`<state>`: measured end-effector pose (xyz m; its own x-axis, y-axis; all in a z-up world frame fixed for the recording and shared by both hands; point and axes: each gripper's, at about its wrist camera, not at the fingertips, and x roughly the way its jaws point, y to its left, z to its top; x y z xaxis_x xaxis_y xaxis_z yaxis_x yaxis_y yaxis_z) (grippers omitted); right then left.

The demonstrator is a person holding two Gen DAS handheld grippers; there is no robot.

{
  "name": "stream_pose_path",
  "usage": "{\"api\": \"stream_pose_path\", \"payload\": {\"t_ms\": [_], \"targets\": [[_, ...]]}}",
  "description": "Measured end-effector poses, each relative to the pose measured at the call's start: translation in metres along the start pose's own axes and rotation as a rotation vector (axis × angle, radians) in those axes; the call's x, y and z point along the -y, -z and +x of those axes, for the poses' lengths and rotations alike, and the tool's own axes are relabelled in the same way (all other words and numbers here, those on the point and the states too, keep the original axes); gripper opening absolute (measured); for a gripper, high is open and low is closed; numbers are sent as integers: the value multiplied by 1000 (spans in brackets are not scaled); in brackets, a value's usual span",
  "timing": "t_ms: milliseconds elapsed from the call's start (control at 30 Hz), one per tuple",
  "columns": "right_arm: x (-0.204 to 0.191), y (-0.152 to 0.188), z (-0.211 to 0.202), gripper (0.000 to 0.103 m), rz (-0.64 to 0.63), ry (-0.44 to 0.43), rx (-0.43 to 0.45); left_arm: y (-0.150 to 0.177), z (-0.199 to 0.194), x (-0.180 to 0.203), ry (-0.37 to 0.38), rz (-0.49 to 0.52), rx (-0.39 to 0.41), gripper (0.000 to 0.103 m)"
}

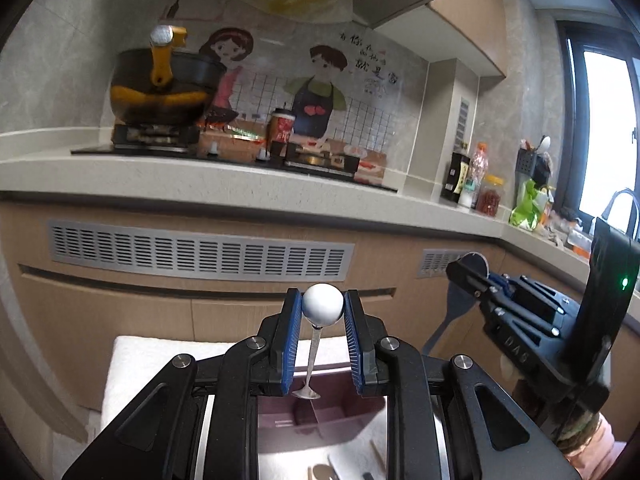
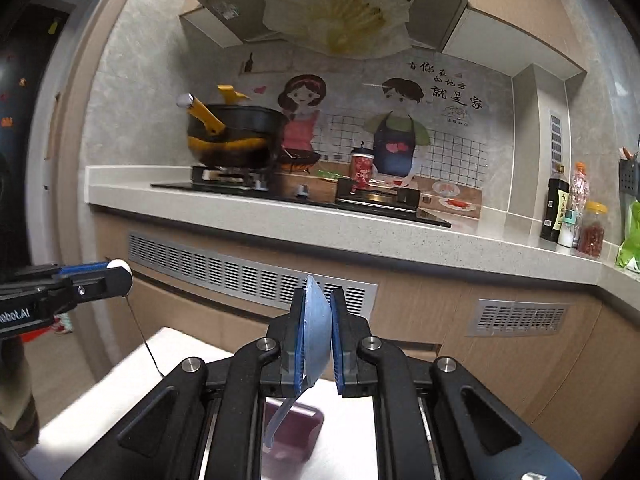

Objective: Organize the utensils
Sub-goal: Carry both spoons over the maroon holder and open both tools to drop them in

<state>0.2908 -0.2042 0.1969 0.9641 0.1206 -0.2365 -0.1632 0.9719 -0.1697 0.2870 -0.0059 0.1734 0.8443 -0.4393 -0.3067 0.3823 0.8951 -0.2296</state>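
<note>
Dim interior, window [image 1: 604, 136] glare, fisheye-warped edges

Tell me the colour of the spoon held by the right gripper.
Light blue spoon; the right wrist view shows it best.

Counter edge [image 2: 360, 224] and cabinet front [image 1: 160, 300] close ahead — open air above purple bin [image 1: 320, 412], grippers well apart.

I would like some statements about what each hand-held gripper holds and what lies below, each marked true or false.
1. The left hand-held gripper grips a white ball on a thin metal stem. True.
2. The right hand-held gripper is open. False: it is shut on a blue spoon.
3. A purple-brown tray lies below on white cloth. True.
4. The pot on the stove is red. False: black and yellow.
</note>
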Motion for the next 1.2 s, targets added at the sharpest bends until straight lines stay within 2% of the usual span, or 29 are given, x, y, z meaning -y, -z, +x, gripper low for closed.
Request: {"api": "stream_pose_path", "payload": {"t_ms": [67,267,300,367,400,433,500,600,667,733,833,900,1033,1200], "targets": [[0,9,18,10,-8,15,-29,4,24,-4,1,-9,-41,23],[0,56,72,10,-1,-15,-184,39,78,-23,-4,-69,-171,23],[-1,64,79,10,3,-31,-209,46,86,-27,-7,-85,-194,26],[-2,76,90,12,20,-89,-264,56,97,-33,-10,-111,-238,43],[-1,81,93,18,31,-110,-290,61,99,-36,-16,-124,-250,58],[0,85,96,31,46,-126,-313,63,99,-38,-21,-131,-247,61],[4,91,94,49,68,-127,-313,69,93,-39,-35,-125,-237,61],[7,97,81,57,75,-104,-304,77,76,-39,-72,-105,-217,61],[11,103,67,67,92,-104,-308,86,63,-40,-98,-101,-216,63],[13,112,50,81,101,-95,-305,98,50,-40,-104,-104,-222,70],[16,127,30,89,108,-88,-331,118,33,-39,-138,-89,-248,72],[15,140,18,90,118,-87,-361,133,23,-37,-155,-88,-267,73],[12,170,-1,97,120,-53,-428,171,7,-30,-171,-88,-348,73],[-6,205,-14,98,49,-18,-521,214,-10,-25,-194,-49,-456,73]]}}
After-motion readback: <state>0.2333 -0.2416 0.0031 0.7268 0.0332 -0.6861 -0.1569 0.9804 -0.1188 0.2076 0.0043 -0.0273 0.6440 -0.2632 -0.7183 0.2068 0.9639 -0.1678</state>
